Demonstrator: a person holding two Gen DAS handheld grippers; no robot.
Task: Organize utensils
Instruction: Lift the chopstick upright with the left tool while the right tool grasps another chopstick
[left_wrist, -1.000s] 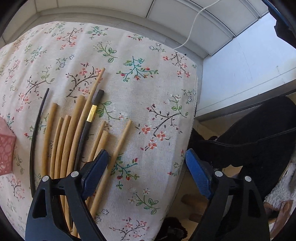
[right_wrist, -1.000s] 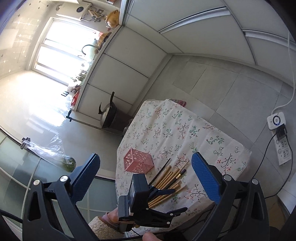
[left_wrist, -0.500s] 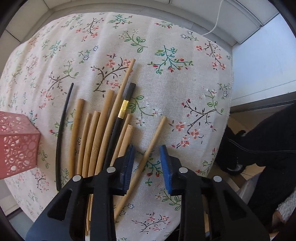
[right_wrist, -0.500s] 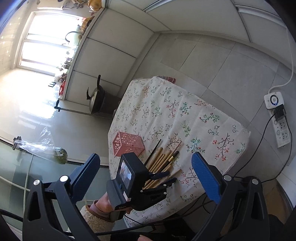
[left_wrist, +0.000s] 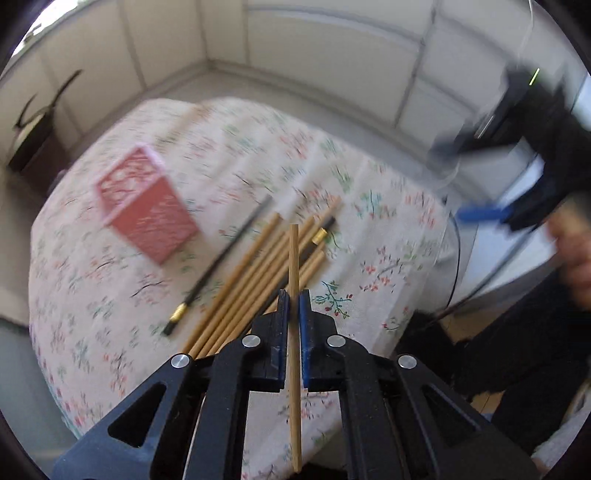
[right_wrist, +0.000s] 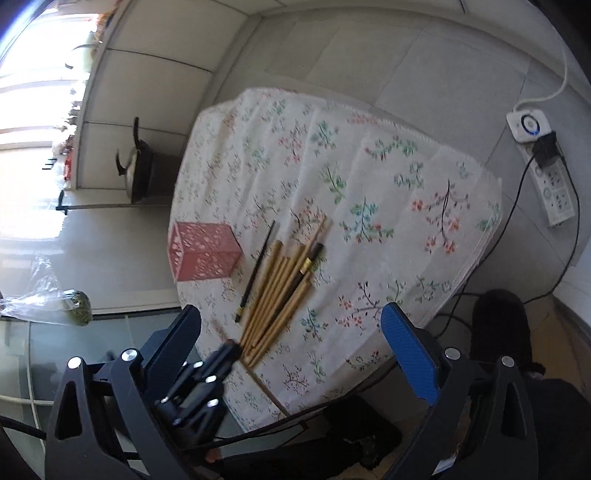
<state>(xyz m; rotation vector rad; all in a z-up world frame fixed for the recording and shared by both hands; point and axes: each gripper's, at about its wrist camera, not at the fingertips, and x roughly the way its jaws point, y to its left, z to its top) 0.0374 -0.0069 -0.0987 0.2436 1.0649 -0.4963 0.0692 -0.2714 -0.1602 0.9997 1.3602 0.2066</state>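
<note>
My left gripper is shut on one bamboo chopstick, lifted clear of the floral tablecloth; the stick runs between the blue pads. Below it lies a bundle of several bamboo chopsticks with a black, gold-banded one among them. A second black chopstick lies to their left. The pink perforated holder stands further left. In the right wrist view my right gripper is open and empty above the bundle. The left gripper, its stick and the holder show there too.
The small table's near edge drops to the floor by a person's dark trousers. A power strip with cables lies on the tiles to the right. A dark pot stands beyond the table's far left.
The left gripper closed on the rightmost bamboo chopstick and lifted it off the cloth, tilting up. The right gripper came down closer to the table, still open.
</note>
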